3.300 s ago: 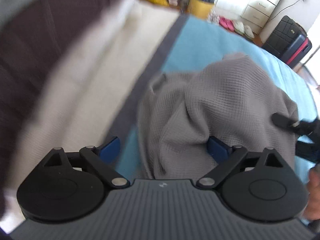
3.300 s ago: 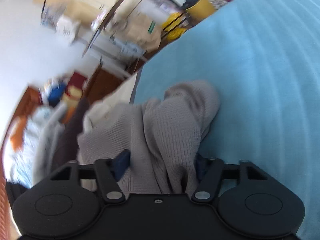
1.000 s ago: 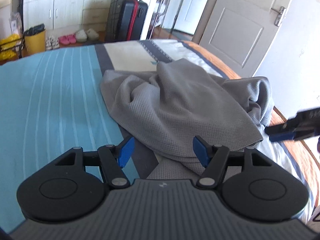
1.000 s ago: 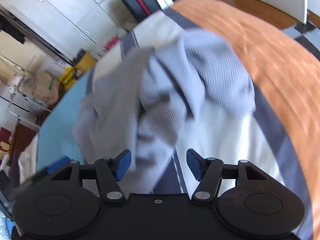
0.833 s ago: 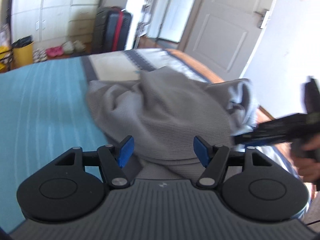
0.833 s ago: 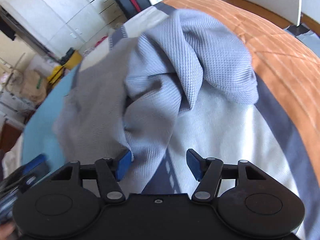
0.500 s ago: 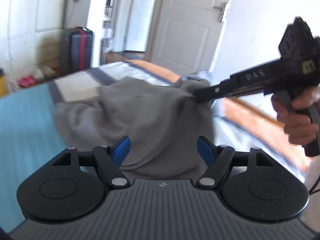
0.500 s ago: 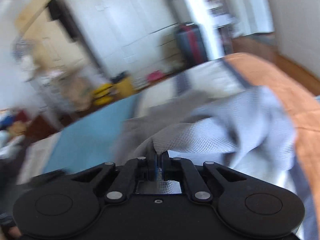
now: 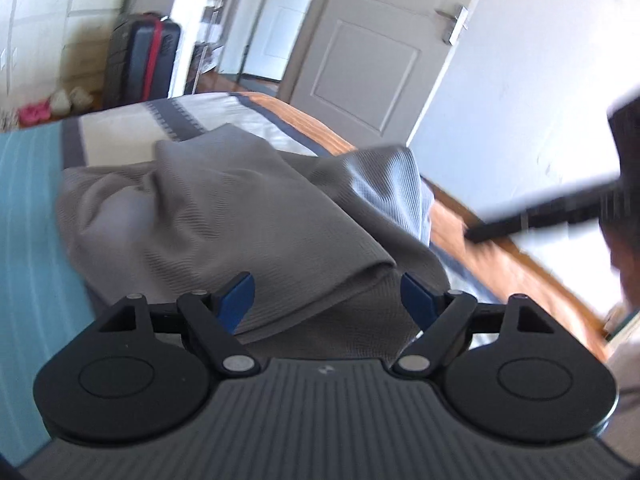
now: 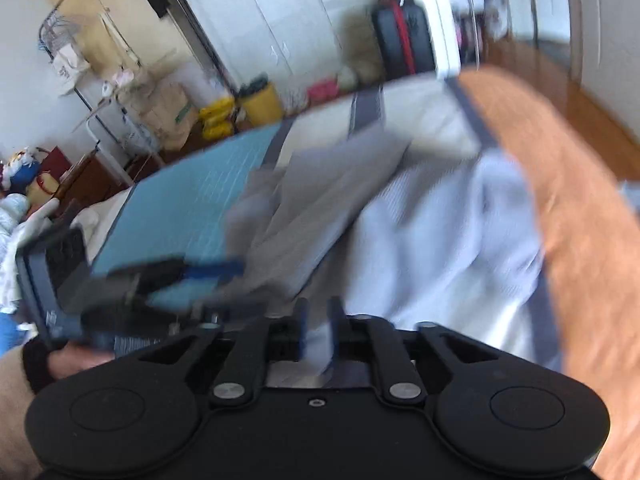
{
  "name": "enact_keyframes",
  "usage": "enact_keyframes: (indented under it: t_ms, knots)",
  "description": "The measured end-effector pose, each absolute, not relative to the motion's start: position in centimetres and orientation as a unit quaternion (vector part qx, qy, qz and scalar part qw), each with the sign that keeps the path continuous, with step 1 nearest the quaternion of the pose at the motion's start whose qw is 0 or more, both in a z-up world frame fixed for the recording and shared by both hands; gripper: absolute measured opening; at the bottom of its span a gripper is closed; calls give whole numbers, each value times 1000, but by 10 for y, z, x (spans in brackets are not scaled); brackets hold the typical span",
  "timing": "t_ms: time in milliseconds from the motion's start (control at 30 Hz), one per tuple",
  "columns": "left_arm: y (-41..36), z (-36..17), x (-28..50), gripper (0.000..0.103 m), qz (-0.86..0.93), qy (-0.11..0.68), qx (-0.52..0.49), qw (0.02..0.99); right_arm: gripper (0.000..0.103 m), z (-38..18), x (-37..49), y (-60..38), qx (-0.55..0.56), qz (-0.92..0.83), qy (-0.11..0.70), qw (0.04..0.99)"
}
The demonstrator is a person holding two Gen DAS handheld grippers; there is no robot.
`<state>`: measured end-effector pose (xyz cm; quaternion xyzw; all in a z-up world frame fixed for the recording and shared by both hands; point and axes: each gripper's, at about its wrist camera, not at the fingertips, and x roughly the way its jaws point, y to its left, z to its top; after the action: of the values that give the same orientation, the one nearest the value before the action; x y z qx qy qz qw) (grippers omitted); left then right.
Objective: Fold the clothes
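A grey waffle-knit garment (image 9: 240,208) lies bunched on the bed, and it shows pale and blurred in the right wrist view (image 10: 440,240). My left gripper (image 9: 326,300) hovers over its near fold. Its jaws are opening wide, with the fold lying between the blue pads (image 9: 236,300) but not pinched. My right gripper (image 10: 319,320) has a narrow gap that is opening, and I see no cloth pinched in it. In the left wrist view the right gripper (image 9: 474,236) is a blurred black bar off to the right, clear of the garment. The left gripper (image 10: 216,284) and the hand (image 10: 72,360) holding it appear at the lower left.
The bed cover has a teal band (image 9: 28,200), a cream and grey band (image 9: 120,136) and an orange band (image 10: 580,200). Beyond the bed are a dark suitcase (image 9: 144,64), slippers (image 9: 52,104), a grey door (image 9: 372,52), a yellow bin (image 10: 264,104) and stacked boxes (image 10: 160,108).
Half a second ago the right gripper was shut on a lifted corner of the garment. It has let go and drawn away, and the cloth has dropped. The left jaws have widened over the fold.
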<state>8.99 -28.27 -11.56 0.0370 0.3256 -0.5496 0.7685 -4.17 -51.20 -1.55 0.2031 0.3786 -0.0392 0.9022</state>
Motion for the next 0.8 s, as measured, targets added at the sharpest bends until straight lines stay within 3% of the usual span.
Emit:
enact_keyframes:
  t_ms: [33, 100, 167, 233, 300, 367, 433, 567, 800]
  knots:
    - [-290, -118, 84, 81, -546, 313, 62, 775, 47, -17, -41, -525, 215, -53, 370, 902]
    - [-303, -120, 76, 81, -540, 286, 106, 784, 51, -25, -43, -549, 255, -78, 360, 894]
    - [-314, -122, 80, 82, -540, 293, 129, 779, 72, -35, -45, -570, 296, -112, 355, 880]
    - [-315, -124, 96, 82, -526, 331, 107, 776, 73, -47, -45, -587, 337, -148, 326, 871]
    - [-304, -124, 114, 66, -518, 365, 47, 772, 74, -59, -36, -600, 385, -144, 308, 858]
    - [-296, -125, 125, 30, -508, 383, 18, 771, 76, -72, -25, -610, 430, -126, 294, 844]
    - [-293, -127, 130, 18, -497, 383, 20, 778, 76, -85, -8, -609, 443, -122, 302, 835]
    - [-285, -126, 134, 10, -482, 357, 4, 800, 76, -95, 16, -595, 391, -154, 334, 844]
    - [-270, -112, 138, 9, -422, 314, 31, 850, 76, -102, 30, -592, 297, -192, 374, 857]
